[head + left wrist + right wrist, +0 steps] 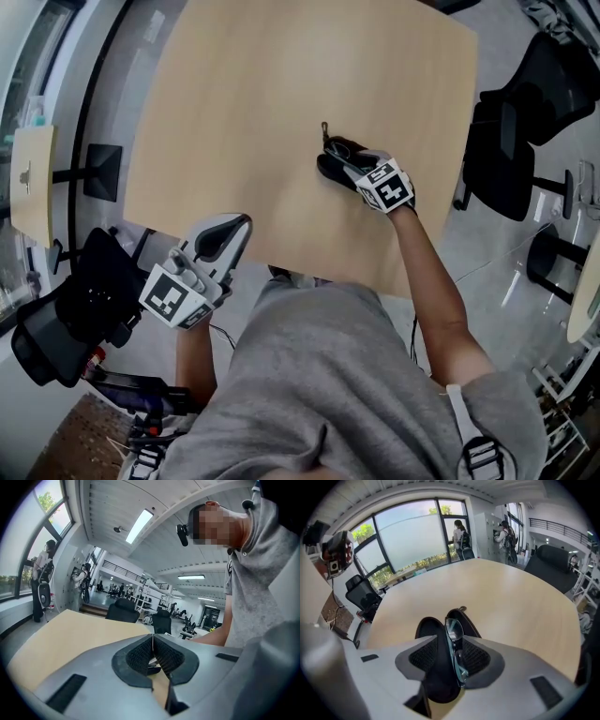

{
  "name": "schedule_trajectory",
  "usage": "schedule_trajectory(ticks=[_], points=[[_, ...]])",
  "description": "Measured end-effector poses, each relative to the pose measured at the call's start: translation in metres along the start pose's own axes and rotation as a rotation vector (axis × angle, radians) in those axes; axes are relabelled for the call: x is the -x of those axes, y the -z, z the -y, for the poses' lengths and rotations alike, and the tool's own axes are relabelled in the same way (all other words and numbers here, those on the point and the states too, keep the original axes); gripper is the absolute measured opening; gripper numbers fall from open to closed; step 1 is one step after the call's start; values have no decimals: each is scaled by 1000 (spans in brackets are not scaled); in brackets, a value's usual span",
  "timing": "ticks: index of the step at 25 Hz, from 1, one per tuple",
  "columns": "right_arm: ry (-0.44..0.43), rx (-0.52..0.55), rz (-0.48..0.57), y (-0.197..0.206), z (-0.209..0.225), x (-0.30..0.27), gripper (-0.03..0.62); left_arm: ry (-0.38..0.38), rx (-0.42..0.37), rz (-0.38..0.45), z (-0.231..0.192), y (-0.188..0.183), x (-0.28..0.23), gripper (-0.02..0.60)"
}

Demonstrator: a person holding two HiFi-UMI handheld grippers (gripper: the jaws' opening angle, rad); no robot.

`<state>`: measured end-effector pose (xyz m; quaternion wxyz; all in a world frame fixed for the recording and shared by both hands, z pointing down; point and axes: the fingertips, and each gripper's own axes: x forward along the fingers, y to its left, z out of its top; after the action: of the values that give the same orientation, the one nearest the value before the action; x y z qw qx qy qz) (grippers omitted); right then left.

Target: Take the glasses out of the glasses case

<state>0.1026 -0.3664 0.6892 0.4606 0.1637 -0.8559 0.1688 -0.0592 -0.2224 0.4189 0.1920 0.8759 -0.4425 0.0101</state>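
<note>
Right gripper [347, 165], head view: jaws apart, nose tipped down over the glasses case [330, 148]. The case lies open on the table [281, 84], well in from the near edge. Its contents are too small to sort out from up here. Left gripper [221, 234], same view: well short of the case, back at the table edge nearest you.

Left gripper view: jaws together, pads meeting at the tips, nothing between them. The case does not show plainly here.

Right gripper view: one of the pads [423, 658] stands over the case's left half, which looks empty, and the other stands by its right half. The glasses [455, 637] sit in that right half, apparently folded, with the lenses running along the gap between the jaws. Neither pad presses on anything.

Handling, as judged:
- Take the frame alone. As the pads stand, closing would probably catch the case's shell as well, so settle both pads inside the case, one on each side of the frame.
- Grip the rim or the bridge, not the lens faces, and close gently. A thin frame is likely to twist or slip.
- The case looks light and may rise with the glasses. Bring your left gripper onto the case's empty half to pin it.
- Lift straight up and out of the case.
</note>
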Motion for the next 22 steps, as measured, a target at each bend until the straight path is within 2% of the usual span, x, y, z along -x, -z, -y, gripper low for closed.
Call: schedule_trajectory(ticks=[5, 10, 17, 22], points=[[20, 78, -79, 7, 5, -22, 149, -23, 17, -11, -4, 5, 3, 6], [75, 161, -166, 19, 17, -36, 149, -30, 27, -13, -5, 8, 4, 6], [95, 269, -208, 25, 13, -37, 112, -27, 20, -14, -3, 10, 6, 6], [109, 266, -197, 24, 4, -30, 98, -14, 4, -16, 1, 9, 12, 6]])
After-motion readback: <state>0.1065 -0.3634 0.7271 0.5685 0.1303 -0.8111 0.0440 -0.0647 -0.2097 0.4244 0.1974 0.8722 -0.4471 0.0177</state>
